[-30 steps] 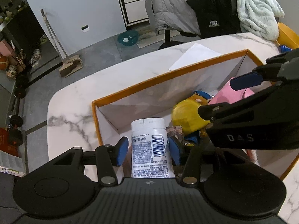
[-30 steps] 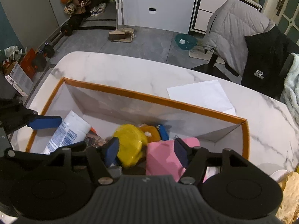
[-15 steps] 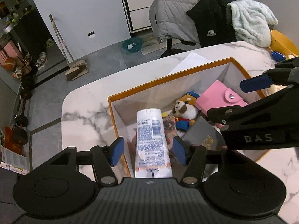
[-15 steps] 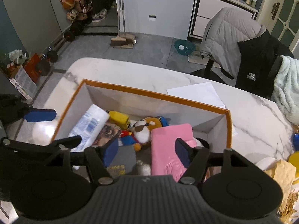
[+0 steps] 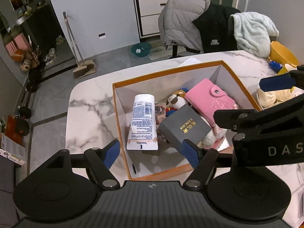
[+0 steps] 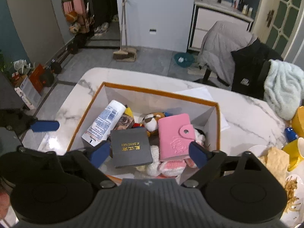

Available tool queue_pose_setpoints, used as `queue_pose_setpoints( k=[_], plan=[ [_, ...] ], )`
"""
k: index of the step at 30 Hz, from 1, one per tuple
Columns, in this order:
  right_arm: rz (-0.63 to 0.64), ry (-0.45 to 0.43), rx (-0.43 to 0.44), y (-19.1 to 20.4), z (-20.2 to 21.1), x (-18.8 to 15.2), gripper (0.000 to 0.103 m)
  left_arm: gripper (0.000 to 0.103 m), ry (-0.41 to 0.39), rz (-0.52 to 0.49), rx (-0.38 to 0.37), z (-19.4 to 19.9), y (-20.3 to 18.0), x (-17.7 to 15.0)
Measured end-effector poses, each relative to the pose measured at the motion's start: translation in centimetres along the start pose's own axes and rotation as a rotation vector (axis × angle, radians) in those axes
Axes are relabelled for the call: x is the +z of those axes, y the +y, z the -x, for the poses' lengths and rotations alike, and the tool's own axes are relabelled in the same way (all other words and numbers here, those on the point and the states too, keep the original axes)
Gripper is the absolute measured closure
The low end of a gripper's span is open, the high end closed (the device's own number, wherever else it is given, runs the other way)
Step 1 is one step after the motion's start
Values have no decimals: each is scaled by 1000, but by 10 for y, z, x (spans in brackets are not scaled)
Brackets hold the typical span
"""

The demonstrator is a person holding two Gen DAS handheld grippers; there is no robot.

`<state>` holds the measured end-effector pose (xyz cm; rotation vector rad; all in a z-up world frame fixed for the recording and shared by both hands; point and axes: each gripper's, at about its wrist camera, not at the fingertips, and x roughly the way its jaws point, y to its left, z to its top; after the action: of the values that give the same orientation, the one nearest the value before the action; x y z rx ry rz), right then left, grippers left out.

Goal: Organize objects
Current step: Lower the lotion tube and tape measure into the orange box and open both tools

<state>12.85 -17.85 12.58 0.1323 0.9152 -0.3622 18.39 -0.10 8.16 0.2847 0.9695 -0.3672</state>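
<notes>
Working left to right: your left gripper (image 5: pixel 151 153) has its jaws opening with nothing between them, and it hangs over the near-left corner of the orange-rimmed box (image 5: pixel 121 125) on the bench (image 5: pixel 89 114). The lotion tube (image 5: pixel 142 122) lies flat in the box's left side, straight ahead of those jaws. Its long axis runs away from you, flat crimped end nearest, cap end toward the far wall. So if the tube needs shifting, that's the left hand's job, and you'd close across its width with no need to roll the wrist.

Middle of the box: the dark gift box (image 6: pixel 131 147) sits tilted on top of the pile, plush dog (image 6: pixel 151 121) just behind it.

To the right, the pink wallet (image 6: pixel 175 136) lies beside the dark box, long side running away from you, snap flap on its right edge. Your right gripper (image 6: pixel 148 152) is above both, jaws opening and empty, nearer to these two than the left is.

Whatever's under the wallet looks like knitted stuff; I can't really tell from here.
</notes>
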Motion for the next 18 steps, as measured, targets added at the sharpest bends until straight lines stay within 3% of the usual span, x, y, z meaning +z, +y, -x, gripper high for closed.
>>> queue_pose_setpoints(
  k=[9, 12, 18],
  plan=[
    [1, -12, 23, 5, 15, -15, 9, 13, -29, 17, -45, 13, -14, -22],
    [-5, -28, 26, 5, 19, -21, 4, 13, -48, 43, -55, 17, -16, -30],
    [-14, -22, 21, 5, 22, -28, 3, 12, -63, 42, -3, 22, -21, -42]
  ],
)
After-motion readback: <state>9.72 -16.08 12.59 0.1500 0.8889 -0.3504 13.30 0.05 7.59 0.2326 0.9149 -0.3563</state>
